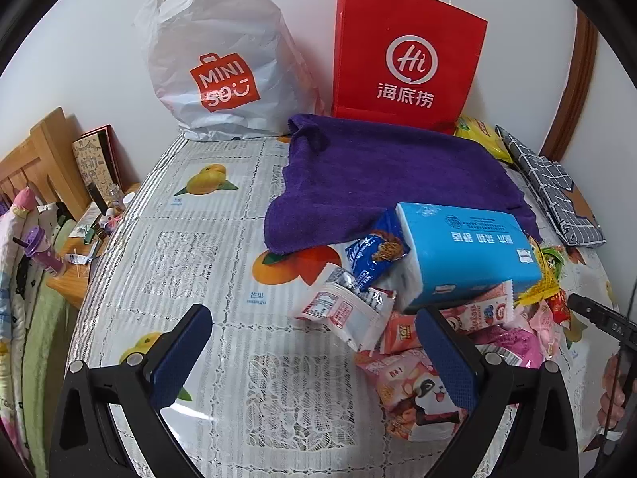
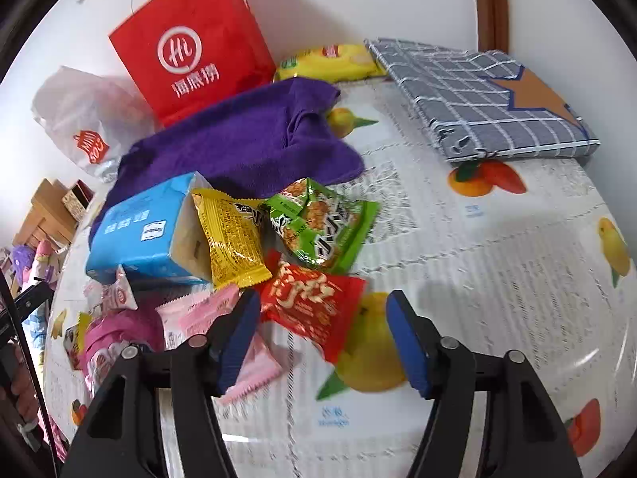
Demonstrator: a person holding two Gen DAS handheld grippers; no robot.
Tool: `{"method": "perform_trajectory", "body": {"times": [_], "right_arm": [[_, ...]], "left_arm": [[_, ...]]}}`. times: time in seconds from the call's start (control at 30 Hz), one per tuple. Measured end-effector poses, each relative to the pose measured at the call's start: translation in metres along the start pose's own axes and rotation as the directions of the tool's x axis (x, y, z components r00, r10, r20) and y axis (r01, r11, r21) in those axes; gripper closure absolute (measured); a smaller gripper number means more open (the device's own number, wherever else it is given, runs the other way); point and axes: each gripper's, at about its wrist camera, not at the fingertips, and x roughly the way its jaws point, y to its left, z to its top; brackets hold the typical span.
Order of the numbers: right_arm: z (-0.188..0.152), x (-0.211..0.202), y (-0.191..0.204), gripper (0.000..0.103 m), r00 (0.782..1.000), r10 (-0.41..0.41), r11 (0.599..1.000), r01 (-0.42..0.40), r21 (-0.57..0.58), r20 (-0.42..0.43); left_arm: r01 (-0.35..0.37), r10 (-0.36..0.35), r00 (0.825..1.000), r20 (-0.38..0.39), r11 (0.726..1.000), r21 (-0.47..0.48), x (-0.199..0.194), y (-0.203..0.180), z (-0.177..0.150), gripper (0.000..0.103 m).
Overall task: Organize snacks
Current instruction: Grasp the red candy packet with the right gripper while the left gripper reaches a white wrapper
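Left wrist view: left tongs (image 1: 314, 358) hovering spread wide over the fruit-print cloth of the desk (image 1: 191, 263), nothing sitting between the blue pads. Snack pile lying to their right: a white sachet (image 1: 350, 314) and a blue cookie pack (image 1: 372, 257) leaning against a blue tissue pack (image 1: 469, 255), with a pink panda-print pack (image 1: 418, 394) partly hiding behind the right finger. A purple towel (image 1: 382, 175) lying behind the pile; a white Miniso bag (image 1: 215, 59) and a red paper bag (image 1: 406, 59) standing against the wall. A hand showing at the right edge.

Right wrist view: right tongs (image 2: 322, 338) standing apart, pinching nothing. A red snack pack (image 2: 314, 306) lying on the desk just ahead of the gap, nearer the left pad, touching neither that I can tell. A light pink packet (image 2: 254, 374) lying under the left finger. A yellow pack (image 2: 231, 239) and a green pack (image 2: 322, 223) lying beyond, beside the tissue pack. A checked folded cloth (image 2: 485, 99) lying far right, a yellow chip bag (image 2: 330, 61) resting by the red bag
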Motion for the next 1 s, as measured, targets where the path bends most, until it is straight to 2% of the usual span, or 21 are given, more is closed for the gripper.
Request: {"method": "perform_trajectory", "body": {"times": [0.13,0.23,0.37,0.5,0.77,1.0], "right_arm": [[0.002,0.024,0.005,0.037,0.999,-0.012,0.999,0.013,0.036,-0.038],[-0.001,0.03,0.016,0.038,0.998,-0.065,0.998,0.065,-0.018,-0.011],[-0.004,0.031,0.022,0.064,0.993,-0.115,0.991,0.115,-0.075,0.006],[-0.005,0.026,0.017,0.07,0.995,-0.095,0.993,0.095,-0.068,0.014],[-0.013,0.01,0.013,0.071,0.994,-0.083,0.993,0.088,-0.078,0.066],[-0.015,-0.003,0.015,0.071,0.992,-0.07,0.993,0.079,-0.089,0.102]], "left_arm": [[-0.005,0.005,1.0,-0.008,1.0,-0.008,0.005,0.003,0.002,0.0],[-0.004,0.004,1.0,-0.011,1.0,-0.014,0.009,0.007,0.004,0.0],[0.011,-0.012,1.0,-0.02,1.0,-0.025,0.013,0.011,0.003,0.0],[0.023,-0.024,0.999,-0.029,0.999,-0.022,0.016,0.013,0.0,0.0],[0.011,-0.012,0.997,-0.07,1.0,-0.006,0.032,0.016,-0.002,0.002],[0.033,-0.031,0.994,-0.106,0.999,0.017,0.053,0.009,0.002,0.002]]}}
